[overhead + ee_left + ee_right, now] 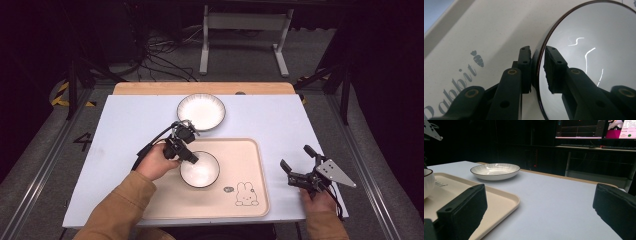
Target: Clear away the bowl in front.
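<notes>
The left claw (pixel 192 159) sits at the left rim of the bowl (pixel 201 171), which stands on the beige tray (pixel 250 155) near its middle. In the left gripper view the two jaws straddle the bowl's (pixel 584 65) dark rim, one outside the wall and one inside. The outer jaw lies close against the wall, while a thin gap shows between the inner pad and the rim, so the claw stands a little open around the rim with no firm squeeze on it. The tray (pixel 474 30) carries a printed word and a small carrot beside the jaws. Behind the tray, a white plate (pixel 201 111) rests on the table (pixel 130 125), just beyond the tray's far edge. At the right, the right claw (pixel 299 161) hovers over the table's right edge, well apart from the tray, its jaws wide open and empty. The right gripper view looks between those jaws to the plate (pixel 495 170) and the tray's corner (pixel 506 198).
</notes>
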A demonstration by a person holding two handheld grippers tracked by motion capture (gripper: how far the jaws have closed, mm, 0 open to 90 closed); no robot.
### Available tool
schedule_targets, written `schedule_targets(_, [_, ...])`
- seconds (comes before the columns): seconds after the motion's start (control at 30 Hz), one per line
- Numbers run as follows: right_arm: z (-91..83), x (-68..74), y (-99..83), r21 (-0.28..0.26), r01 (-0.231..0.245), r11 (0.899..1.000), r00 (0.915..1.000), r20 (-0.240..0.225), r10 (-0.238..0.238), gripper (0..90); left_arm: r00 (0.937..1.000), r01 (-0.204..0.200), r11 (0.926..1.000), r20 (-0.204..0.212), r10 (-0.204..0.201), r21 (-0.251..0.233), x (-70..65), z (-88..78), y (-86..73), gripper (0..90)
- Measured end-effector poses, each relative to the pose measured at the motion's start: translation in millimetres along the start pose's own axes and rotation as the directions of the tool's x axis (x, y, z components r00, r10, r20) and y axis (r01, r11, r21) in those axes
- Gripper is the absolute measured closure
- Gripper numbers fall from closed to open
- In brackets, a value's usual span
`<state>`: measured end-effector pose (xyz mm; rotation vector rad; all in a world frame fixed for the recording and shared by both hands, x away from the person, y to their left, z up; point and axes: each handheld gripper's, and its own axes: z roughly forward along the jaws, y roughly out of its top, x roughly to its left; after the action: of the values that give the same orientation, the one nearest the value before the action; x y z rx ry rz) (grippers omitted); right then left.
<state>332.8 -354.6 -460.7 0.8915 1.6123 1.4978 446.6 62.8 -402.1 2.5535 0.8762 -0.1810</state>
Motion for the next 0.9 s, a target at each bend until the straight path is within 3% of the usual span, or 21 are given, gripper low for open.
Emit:
schedule_targets(0.07, [0.1,0.1,0.0,0.000,-0.001,1.000,1.0000,0.000,0.001,0.1,1.0000,-0.006,0.9999,0.001,0.006,-0.012,-0.4,-2.2,-0.1,68.0])
schedule_targets(0.17, [0.1,0.1,0.0,0.000,-0.001,1.000,1.0000,0.000,0.001,0.1,0.9982,-0.056,0.9979,-0.024,0.056,-0.032,-2.2,-4.6,-1.2,57.3])
schedule_targets(0.3, [0.2,0.0,0.0,0.001,-0.002,1.000,1.0000,0.000,0.002,0.1,0.9982,-0.051,0.9971,-0.036,0.049,-0.057,-3.9,-9.3,-2.7,51.5])
schedule_targets(0.53, [0.0,-0.1,0.0,0.000,-0.002,1.000,1.0000,0.000,0.002,0.1,0.9953,-0.084,0.9894,-0.057,0.078,-0.118,-10.3,-23.0,-7.6,46.9])
schedule_targets(0.6, [0.2,-0.2,0.0,0.002,-0.002,1.000,1.0000,0.000,0.002,0.1,0.9925,-0.108,0.9845,-0.073,0.098,-0.138,-12.0,-26.5,-10.3,43.7])
schedule_targets(0.8, [0.1,-0.1,0.0,0.001,-0.002,1.000,1.0000,0.000,0.002,0.1,0.9925,-0.110,0.9700,-0.076,0.096,-0.217,-17.0,-39.8,-20.4,42.6])
schedule_targets(0.83, [0.2,-0.1,0.0,0.001,-0.002,1.000,1.0000,0.001,0.002,0.1,0.9922,-0.115,0.9632,-0.074,0.100,-0.243,-18.3,-42.7,-23.1,42.4])
schedule_targets(0.87, [0.2,-0.1,0.0,0.001,-0.002,1.000,1.0000,0.001,0.002,0.1,0.9922,-0.115,0.9632,-0.074,0.100,-0.243,-18.3,-42.7,-23.1,41.7])
schedule_targets(0.9, [0.4,-0.2,0.1,0.002,-0.002,1.000,1.0000,0.000,0.002,0.1,0.9909,-0.127,0.9551,-0.075,0.111,-0.267,-19.0,-46.0,-25.9,41.7])
